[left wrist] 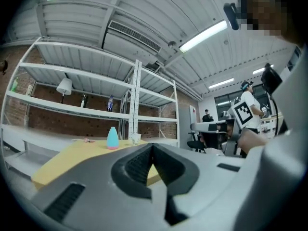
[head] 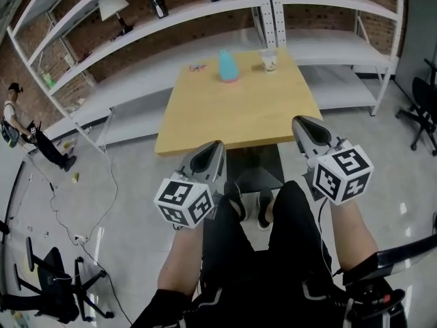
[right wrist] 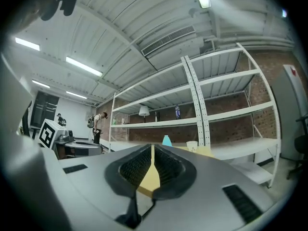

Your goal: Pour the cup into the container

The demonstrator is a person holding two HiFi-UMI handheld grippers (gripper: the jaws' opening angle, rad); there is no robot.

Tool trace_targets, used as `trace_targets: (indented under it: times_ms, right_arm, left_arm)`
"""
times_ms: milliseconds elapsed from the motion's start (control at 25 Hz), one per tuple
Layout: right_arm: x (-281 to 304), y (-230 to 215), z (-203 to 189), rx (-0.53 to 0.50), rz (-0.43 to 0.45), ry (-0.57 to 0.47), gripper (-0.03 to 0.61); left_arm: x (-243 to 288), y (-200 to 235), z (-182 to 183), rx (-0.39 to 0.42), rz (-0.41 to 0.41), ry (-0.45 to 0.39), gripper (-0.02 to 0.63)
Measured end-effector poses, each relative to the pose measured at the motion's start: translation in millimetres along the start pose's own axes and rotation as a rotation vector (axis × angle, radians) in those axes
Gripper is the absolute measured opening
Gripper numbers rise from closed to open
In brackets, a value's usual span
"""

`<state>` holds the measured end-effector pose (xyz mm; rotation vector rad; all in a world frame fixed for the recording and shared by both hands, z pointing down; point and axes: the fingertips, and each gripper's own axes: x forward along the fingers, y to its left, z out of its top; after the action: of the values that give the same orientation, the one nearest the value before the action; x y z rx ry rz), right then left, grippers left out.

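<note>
On the far part of the yellow wooden table (head: 239, 115) stand a light-blue container (head: 228, 66) with a pink base and, to its right, a white paper cup (head: 269, 60). Both grippers hang short of the table's near edge, above the person's legs. My left gripper (head: 213, 147) is shut with nothing in it. My right gripper (head: 300, 121) is also shut and empty. In the left gripper view, the container (left wrist: 112, 138) and the cup (left wrist: 136, 138) show small, beyond the closed tips (left wrist: 153, 146). The right gripper view has the container (right wrist: 166, 140) and the cup (right wrist: 192, 146) far ahead of its tips (right wrist: 153, 150).
White metal shelving (head: 273, 5) runs behind the table, carrying a lamp (head: 115, 9) and bottles. A small pink item (head: 197, 67) lies left of the container. Office chairs (head: 427, 108) stand at the right and lower left. A person (head: 27, 132) stands far left, with cables on the floor.
</note>
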<state>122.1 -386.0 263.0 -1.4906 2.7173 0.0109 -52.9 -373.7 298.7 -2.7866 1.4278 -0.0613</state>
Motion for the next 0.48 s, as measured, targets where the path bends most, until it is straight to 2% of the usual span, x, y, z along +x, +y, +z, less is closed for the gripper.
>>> trace_targets:
  times_ms: [240, 480]
  right_arm:
    - [92, -57, -3, -0.009, -0.011, 0.022, 0.006]
    - [179, -106, -8, -0.001, -0.029, 0.049, 0.088]
  left_arm:
    - [84, 56, -3, 0.007, -0.022, 0.011, 0.002]
    - [153, 110, -5, 0.027, -0.035, 0.031, 0.002]
